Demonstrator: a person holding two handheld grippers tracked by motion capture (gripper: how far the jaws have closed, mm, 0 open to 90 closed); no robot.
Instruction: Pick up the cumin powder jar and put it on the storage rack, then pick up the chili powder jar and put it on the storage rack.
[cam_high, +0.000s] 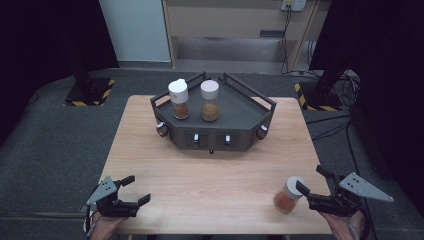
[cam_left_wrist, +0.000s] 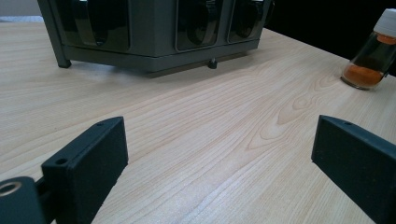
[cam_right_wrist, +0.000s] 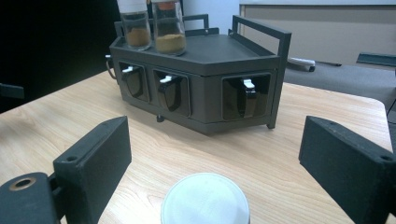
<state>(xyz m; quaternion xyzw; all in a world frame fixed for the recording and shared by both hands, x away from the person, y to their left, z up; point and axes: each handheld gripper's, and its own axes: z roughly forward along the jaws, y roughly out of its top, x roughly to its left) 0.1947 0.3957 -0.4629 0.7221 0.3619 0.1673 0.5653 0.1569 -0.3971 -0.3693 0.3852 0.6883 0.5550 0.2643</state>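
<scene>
On the wooden table (cam_high: 210, 175), a dark grey rack (cam_high: 235, 107) stood toward the far edge, with two white-capped spice jars (cam_high: 179, 100) upright on its top shelf, side by side at the left. Near the front right corner, a third jar (cam_high: 288, 195) holding orange powder rested on the table, leaning. The right gripper (cam_high: 312, 182) sat just beside this jar, jaws spread wide on either side of its white cap without gripping it. At the front left corner, the left gripper (cam_high: 134, 190) hovered over bare wood, jaws apart and holding nothing
</scene>
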